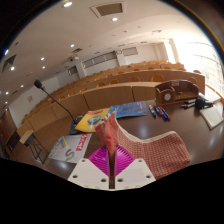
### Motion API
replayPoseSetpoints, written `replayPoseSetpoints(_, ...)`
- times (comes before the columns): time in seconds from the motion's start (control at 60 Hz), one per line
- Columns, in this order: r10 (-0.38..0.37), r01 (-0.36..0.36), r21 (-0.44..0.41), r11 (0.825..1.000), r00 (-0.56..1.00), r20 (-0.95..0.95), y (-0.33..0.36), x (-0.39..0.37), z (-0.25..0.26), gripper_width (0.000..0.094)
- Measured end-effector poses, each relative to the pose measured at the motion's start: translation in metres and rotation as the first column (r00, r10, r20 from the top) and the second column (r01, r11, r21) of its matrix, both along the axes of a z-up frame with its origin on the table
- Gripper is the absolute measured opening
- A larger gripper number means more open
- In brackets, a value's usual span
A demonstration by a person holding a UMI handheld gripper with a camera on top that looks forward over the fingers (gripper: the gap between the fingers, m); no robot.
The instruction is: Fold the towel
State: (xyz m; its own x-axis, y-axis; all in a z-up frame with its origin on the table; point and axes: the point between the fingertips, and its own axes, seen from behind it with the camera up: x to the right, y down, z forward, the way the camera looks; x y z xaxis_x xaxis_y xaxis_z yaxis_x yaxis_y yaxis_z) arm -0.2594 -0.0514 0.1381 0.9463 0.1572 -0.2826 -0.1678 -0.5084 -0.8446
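A pink-and-white checked towel (150,152) hangs from my gripper (110,160) and drapes off to the right of the fingers, lifted above the table. A fold of the towel rises between the two magenta pads (99,160). Both fingers press on that fold, with the pads nearly touching around it. The rest of the towel below the fingers is hidden.
A brown table (95,125) lies below with coloured papers or books (95,120), a printed sheet (68,148) at the left, small dark items (160,114) and a brown box-like object (176,92) at the right. Wooden panelled desks stand behind.
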Motion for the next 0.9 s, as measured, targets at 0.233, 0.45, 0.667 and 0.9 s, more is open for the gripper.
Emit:
replayPoseSetpoints(0.233, -0.13, 0.13, -0.032, 0.991, 0.992, 0.0, 0.025, 0.127, -0.015, 0.0048)
replayPoseSetpoints(0.45, -0.188, 0.2, -0.135, 0.97, 0.977, 0.099, 0.031, 0.22, -0.096, 0.0315)
replayPoseSetpoints(0.667, -0.258, 0.285, -0.078, 0.955, 0.933, 0.25, 0.01, 0.285, -0.076, 0.085)
replayPoseSetpoints(0.9, -0.238, 0.265, -0.053, 0.963, 0.924, 0.299, -0.068, 0.268, -0.02, 0.0847)
